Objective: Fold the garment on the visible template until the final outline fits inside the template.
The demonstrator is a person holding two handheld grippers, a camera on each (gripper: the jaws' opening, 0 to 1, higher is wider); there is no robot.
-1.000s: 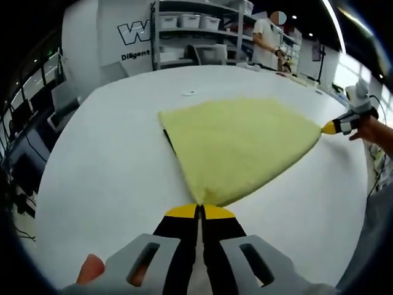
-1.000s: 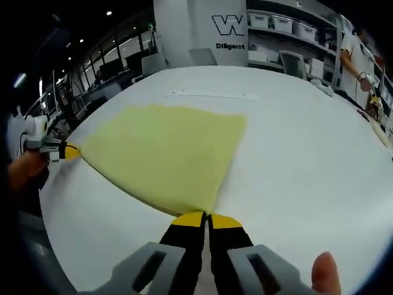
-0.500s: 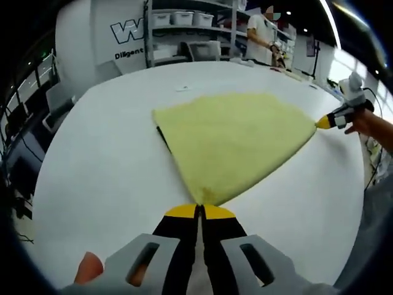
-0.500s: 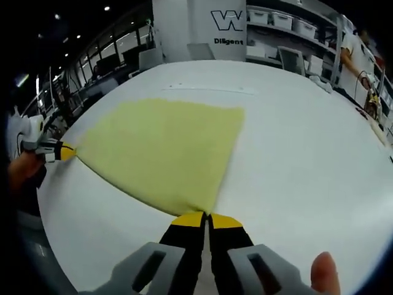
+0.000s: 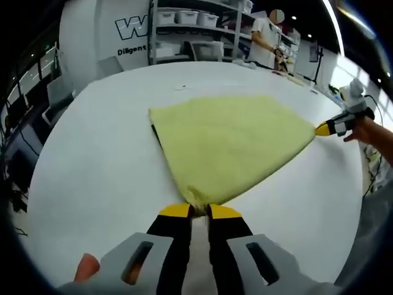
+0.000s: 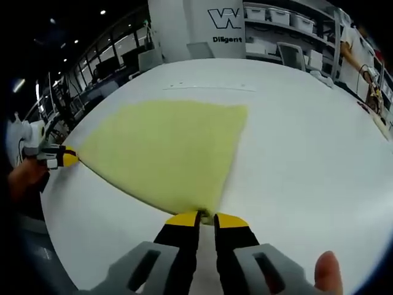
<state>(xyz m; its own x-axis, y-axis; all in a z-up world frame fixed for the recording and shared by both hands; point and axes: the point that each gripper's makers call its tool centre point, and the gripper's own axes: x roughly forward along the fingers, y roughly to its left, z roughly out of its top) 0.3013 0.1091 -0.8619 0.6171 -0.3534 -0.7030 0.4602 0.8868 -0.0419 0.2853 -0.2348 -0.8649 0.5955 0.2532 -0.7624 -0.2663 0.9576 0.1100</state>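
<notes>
A pale yellow fleecy garment (image 5: 233, 141) lies folded flat on the white table (image 5: 92, 160), spread like a fan. My left gripper (image 5: 199, 212) sits at its near corner, jaws parted a little, the corner lying at the tips. My right gripper (image 6: 207, 217) is likewise slightly open at the opposite corner of the garment (image 6: 166, 147). Each one shows in the other's view: the right gripper (image 5: 324, 129) at the far right corner, the left gripper (image 6: 69, 158) at the far left one. A dark strip (image 5: 155, 131) peeks from under the garment's left edge.
The round white table (image 6: 307, 141) has wide bare room around the garment. Thin marks (image 6: 209, 88) lie beyond it. Shelves with bins (image 5: 184, 18) and a standing person (image 5: 267, 37) are past the far edge. A hand (image 5: 368, 132) holds the right gripper.
Both grippers' jaws, pressed together on the garment's corners before, now stand slightly apart. The garment has settled flat and has not shifted on the table.
</notes>
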